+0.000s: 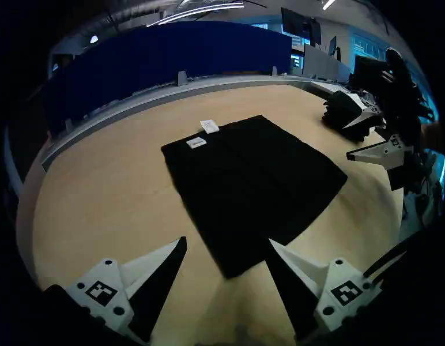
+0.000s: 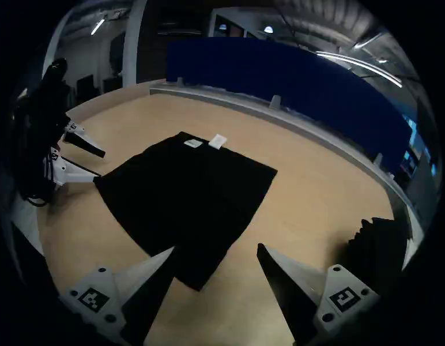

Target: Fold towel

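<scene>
The black towel (image 1: 251,179) lies spread flat mid-table (image 1: 107,190), white tags (image 1: 209,126) at its far corner, laid out, I judge, so that I can reach its edges. My left gripper (image 1: 227,241) and right gripper (image 2: 217,248) hover with fingers spread and nothing in them, each facing a near corner from opposite sides. A pile of dark folded cloth (image 1: 346,112) sits directly on the tabletop, in no bin.
</scene>
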